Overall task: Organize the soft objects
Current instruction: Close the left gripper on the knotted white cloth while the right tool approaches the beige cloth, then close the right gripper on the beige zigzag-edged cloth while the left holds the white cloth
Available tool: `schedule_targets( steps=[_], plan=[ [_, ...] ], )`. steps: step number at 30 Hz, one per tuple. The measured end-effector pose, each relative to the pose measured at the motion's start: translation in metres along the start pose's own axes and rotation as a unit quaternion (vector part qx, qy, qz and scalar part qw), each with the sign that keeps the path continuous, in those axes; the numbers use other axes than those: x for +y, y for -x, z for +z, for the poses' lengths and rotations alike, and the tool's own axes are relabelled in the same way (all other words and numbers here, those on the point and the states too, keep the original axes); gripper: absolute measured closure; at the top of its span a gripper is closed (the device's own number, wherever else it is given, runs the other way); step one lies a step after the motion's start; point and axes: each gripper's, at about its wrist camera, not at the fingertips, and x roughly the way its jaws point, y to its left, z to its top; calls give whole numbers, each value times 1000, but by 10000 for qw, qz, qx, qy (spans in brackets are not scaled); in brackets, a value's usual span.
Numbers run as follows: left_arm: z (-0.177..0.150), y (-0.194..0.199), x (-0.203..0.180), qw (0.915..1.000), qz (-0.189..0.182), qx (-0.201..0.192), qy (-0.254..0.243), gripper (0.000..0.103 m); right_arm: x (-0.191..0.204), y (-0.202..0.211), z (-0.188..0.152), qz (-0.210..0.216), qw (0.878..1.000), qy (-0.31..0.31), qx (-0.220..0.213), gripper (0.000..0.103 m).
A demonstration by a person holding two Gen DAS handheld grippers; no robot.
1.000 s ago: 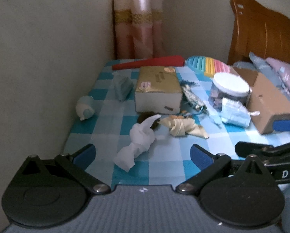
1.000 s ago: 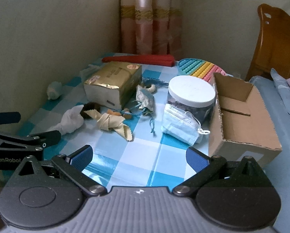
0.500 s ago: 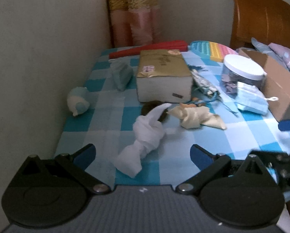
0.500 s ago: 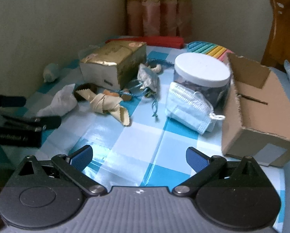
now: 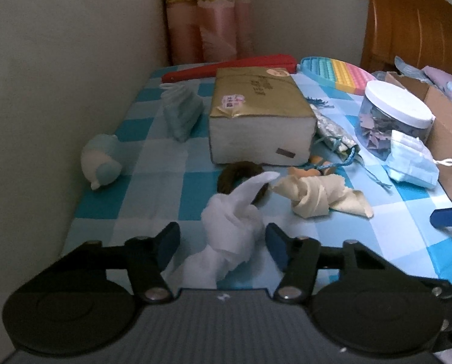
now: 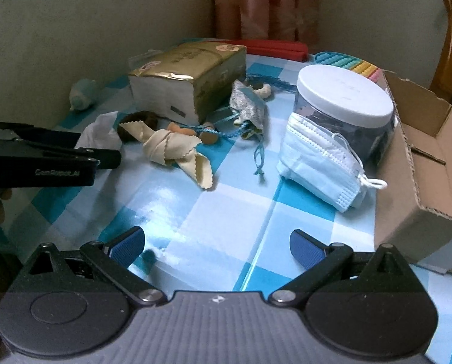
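Dim, soft indoor light leaves both fisheye views murky, with dark vignetted corners, bowed edges, slight blur throughout, and a pale glare patch on the glossy bench [image 6: 165, 212] near the right fingers [image 6: 128, 242].

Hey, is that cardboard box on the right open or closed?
Open. The cardboard box has its top flaps standing up, and the right wrist view looks down into a bare brown interior; only part of the inside shows.

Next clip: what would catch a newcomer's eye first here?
The left hand-held gripper straddles a knotted white cloth at the table's near edge, jaws open. Behind it lies a gold tissue pack; to the right, a blue face mask leans against a white-lidded jar beside a cardboard box.
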Motion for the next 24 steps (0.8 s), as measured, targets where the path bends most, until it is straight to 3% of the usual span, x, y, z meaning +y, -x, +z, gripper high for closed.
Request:
schedule_targets(
  steps=[2, 6, 24],
  plan=[
    [1, -2, 0, 10000, -33, -7, 23, 58, 2, -2, 2, 11, 10000, 52, 1, 0],
    [2, -2, 2, 9999, -108, 27, 88, 63, 9, -6, 5, -14, 9998, 218, 0, 0],
    [-5, 8, 24, 9985, 217, 203, 451, 64, 38, -38, 30, 179, 9975, 676, -80, 0]
  ],
)
